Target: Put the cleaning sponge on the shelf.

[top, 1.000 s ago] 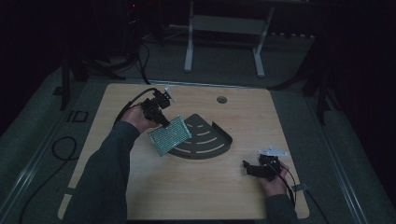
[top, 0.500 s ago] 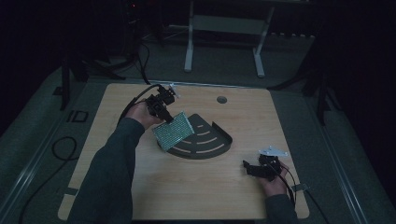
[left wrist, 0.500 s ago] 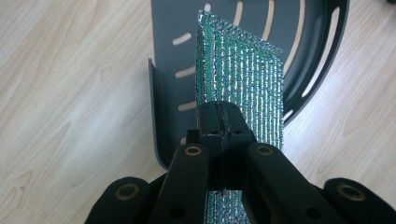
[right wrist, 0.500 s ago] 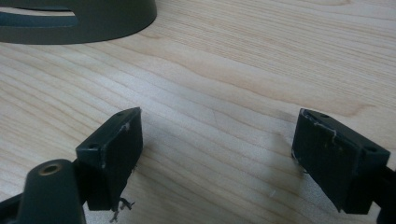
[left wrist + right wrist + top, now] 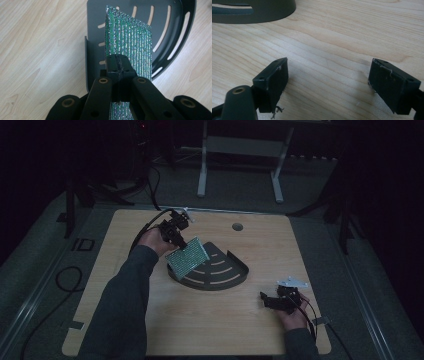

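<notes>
Left hand-held gripper (image 5: 175, 231): jaws clamped tight on the near edge of the green pad, which sticks out past the tips; in the left gripper view (image 5: 117, 67) the two black jaws meet on it with no gap showing.
Green pad (image 5: 187, 257): a flat, shiny, ribbed green rectangle, held tilted over the left part of the rack; its lower corner is at or just above the rack floor, and whether it touches I can't tell. In the left gripper view (image 5: 130, 50) it stands edge-on, rising out of the jaws across the rack's slotted floor.
Rack (image 5: 220, 272): dark, fan-shaped corner rack with curved slots and a low rim, sitting flat on the counter, and it's the landmark here. Seen again in the left gripper view (image 5: 172, 27), and its rounded rim shows at the top left of the right gripper view (image 5: 262, 12).
Right hand-held gripper (image 5: 275, 301): down on the counter to the rack's front right, well apart from it; jaws spread wide with nothing between them. The right gripper view (image 5: 329, 85) shows bare wood in the gap.
Left hand (image 5: 152, 240): wrapped around the left hand-held gripper, just left of the rack, with the sleeve running back to the near edge.
Right hand (image 5: 292, 317): behind its hand-held gripper, nearer the front edge than the rack.
Counter (image 5: 260, 240): pale wood grain, with a small round hole (image 5: 237, 226) beyond the rack.
</notes>
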### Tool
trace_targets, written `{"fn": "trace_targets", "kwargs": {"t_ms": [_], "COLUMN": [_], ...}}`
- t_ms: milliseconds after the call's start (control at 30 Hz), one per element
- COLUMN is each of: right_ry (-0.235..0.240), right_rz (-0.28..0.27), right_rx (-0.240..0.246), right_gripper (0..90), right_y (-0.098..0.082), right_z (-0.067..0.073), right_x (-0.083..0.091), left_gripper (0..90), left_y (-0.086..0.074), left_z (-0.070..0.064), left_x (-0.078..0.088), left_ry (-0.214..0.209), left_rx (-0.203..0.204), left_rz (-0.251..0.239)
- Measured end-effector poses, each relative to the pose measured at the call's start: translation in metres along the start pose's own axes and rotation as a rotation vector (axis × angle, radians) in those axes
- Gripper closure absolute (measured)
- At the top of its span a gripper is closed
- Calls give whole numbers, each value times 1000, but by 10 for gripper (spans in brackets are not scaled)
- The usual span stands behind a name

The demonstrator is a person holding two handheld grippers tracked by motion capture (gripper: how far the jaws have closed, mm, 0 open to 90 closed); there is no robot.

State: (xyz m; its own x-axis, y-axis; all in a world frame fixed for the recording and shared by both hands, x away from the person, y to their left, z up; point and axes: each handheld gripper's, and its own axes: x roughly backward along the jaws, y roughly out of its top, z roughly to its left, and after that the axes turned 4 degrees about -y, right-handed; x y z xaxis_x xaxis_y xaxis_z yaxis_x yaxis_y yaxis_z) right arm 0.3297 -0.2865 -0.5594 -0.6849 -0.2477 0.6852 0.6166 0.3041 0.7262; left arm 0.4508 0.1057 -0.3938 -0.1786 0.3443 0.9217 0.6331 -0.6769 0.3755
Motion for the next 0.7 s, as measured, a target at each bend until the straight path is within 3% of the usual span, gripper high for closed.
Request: {"fn": "trace_targets", "kwargs": {"t_ms": [433, 700], "right_ry": [0, 1], "right_rz": [0, 0], "right_rx": [0, 1], "right_gripper": [158, 158], "right_y": [0, 0], "right_z": [0, 0], "right_x": [0, 0], "left_gripper": [899, 898], "left_y": [7, 10], "left_z": [3, 6], "left_x": [-10, -18], "left_ry": [4, 38], "left_rx": [10, 15], "left_rz": [-14, -13]}}
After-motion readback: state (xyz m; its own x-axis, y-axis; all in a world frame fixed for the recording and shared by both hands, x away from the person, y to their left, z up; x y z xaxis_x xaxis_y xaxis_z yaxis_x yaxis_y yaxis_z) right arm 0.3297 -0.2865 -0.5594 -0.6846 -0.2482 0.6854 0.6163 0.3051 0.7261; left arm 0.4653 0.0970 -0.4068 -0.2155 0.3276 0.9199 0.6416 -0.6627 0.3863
